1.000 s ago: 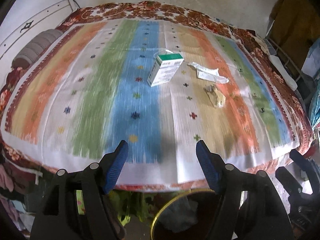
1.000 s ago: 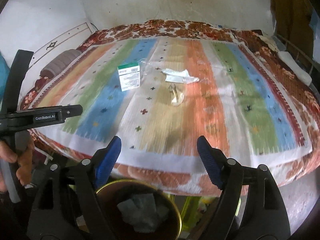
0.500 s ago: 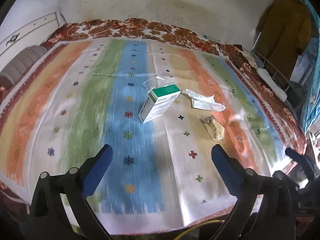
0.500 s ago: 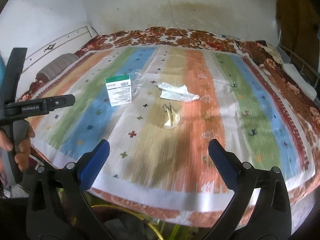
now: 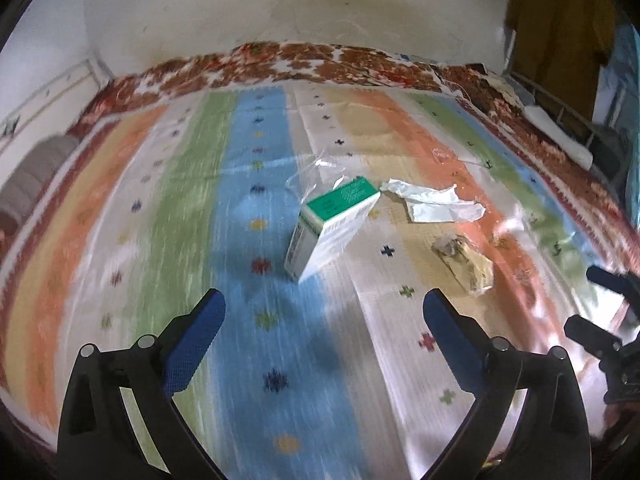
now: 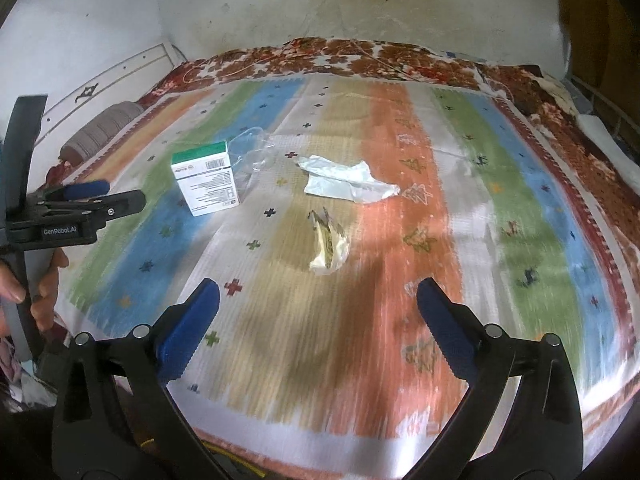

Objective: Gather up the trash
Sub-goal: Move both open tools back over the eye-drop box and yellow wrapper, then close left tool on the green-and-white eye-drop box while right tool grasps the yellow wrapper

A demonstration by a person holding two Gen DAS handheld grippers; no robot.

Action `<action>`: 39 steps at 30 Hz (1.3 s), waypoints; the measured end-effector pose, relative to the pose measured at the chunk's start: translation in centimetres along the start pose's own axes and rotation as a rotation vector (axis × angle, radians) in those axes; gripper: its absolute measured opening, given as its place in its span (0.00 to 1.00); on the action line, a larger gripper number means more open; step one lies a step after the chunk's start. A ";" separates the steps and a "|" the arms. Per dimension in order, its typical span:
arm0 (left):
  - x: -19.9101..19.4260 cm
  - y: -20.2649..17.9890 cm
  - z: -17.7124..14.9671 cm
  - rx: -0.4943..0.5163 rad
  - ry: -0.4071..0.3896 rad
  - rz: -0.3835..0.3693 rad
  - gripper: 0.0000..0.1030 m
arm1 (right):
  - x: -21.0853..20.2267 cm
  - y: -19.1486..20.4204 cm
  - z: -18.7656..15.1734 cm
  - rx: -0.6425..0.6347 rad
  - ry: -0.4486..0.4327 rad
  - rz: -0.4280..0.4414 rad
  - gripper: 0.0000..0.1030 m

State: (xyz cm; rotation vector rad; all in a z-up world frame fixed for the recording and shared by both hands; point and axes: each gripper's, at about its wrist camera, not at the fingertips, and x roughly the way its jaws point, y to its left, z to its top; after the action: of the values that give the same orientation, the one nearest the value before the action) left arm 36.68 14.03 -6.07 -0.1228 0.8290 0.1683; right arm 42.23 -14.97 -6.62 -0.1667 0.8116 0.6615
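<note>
Left gripper (image 5: 323, 318): jaws spread wide, nothing between the blue pads (image 5: 192, 344), touching nothing. It hung over the blue stripe of the striped bedspread (image 5: 248, 360), with the box (image 5: 330, 226) straight beyond its gap and apart from it.

Right gripper (image 6: 318, 320): jaws equally wide, empty, over the tan and orange stripes. The yellowish wrapper (image 6: 329, 245) lay just beyond its gap, not touched.

Trash sat mid-bed in a loose group. The white box with a green top stood tilted; a clear plastic film (image 5: 310, 174) lay behind it, seemingly touching, though blur made that hard to judge. White crumpled paper (image 5: 434, 202) lay just right of the box, and the wrapper nearer, between paper and right gripper. Nothing stood between either gripper and the pieces.

Left view alone: the right gripper's black tips at the right edge, and a brown garment (image 5: 560, 28) hanging on the wall. Right view alone: the box's printed label face, the left gripper from the side with a hand (image 6: 44, 280) on its grip, and a grey bolster (image 6: 102, 130) at the bed's far left.
</note>
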 end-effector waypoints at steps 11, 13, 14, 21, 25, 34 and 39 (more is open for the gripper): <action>5.0 0.3 0.8 0.065 0.046 -0.037 0.94 | 6.2 -0.4 1.7 -0.018 0.057 0.023 0.90; 5.9 0.0 1.2 0.113 0.032 -0.010 0.94 | 7.3 -1.0 1.6 0.032 0.069 0.035 0.89; 6.3 -0.1 1.5 0.134 0.028 0.003 0.94 | 7.7 -1.1 1.6 0.038 0.073 0.039 0.88; 7.7 0.2 2.4 0.158 0.010 -0.049 0.69 | 10.8 -2.0 1.7 0.099 0.104 0.056 0.76; 8.0 0.4 2.1 0.139 0.008 -0.067 0.38 | 12.2 -2.0 1.8 0.112 0.115 0.078 0.48; 6.0 0.9 2.1 -0.002 0.002 -0.121 0.25 | 11.1 -1.1 1.6 0.092 0.128 0.064 0.15; 3.9 -0.1 1.7 0.007 0.057 -0.061 0.25 | 8.5 -0.3 2.0 0.072 0.124 0.061 0.15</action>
State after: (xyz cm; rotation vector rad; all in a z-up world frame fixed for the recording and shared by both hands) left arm 40.52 14.62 -7.79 -0.1464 0.8820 0.1049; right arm 47.92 -10.37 -11.34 -0.1189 0.9618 0.6829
